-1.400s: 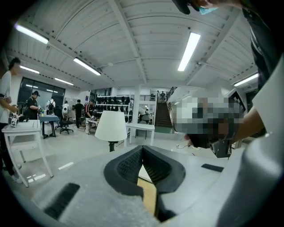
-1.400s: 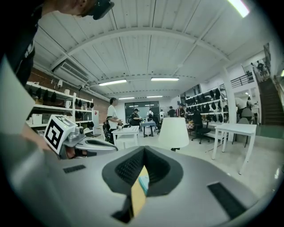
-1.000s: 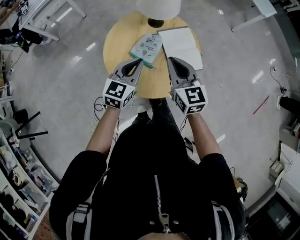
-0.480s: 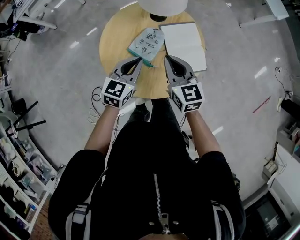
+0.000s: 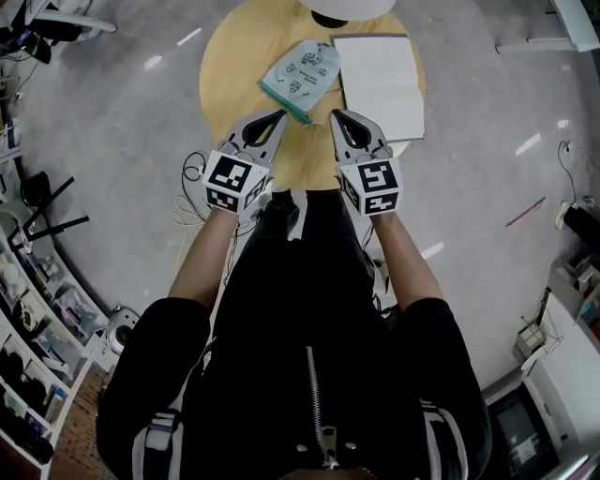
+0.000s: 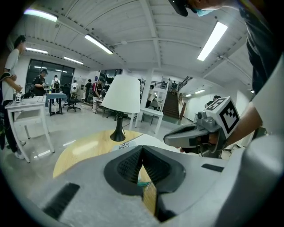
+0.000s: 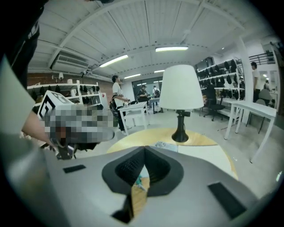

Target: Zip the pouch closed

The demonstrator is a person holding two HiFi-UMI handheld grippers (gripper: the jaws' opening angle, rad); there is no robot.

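A pale patterned pouch [image 5: 302, 77] with a teal edge lies flat on the round wooden table [image 5: 234, 84], its near corner pointing at the gap between my grippers. My left gripper [image 5: 278, 115] hovers just short of that corner, jaws shut and empty. My right gripper [image 5: 336, 114] sits level with it to the right, also shut on nothing. In the left gripper view the jaw tips [image 6: 142, 148] meet, and a teal bit of the pouch [image 6: 144, 182] shows below them. The right gripper view shows closed tips [image 7: 144, 150] with the pouch [image 7: 162, 144] beyond.
A white notebook [image 5: 380, 80] lies right of the pouch. A white-shaded lamp [image 5: 347, 7] stands at the table's far edge. Cables [image 5: 192, 187] trail on the grey floor to the left. Shelves [image 5: 28, 309] line the left wall; people and desks stand far off.
Both grippers have sunk toward the table's near edge and kept their jaws shut. The pouch and notebook have not moved on the table.
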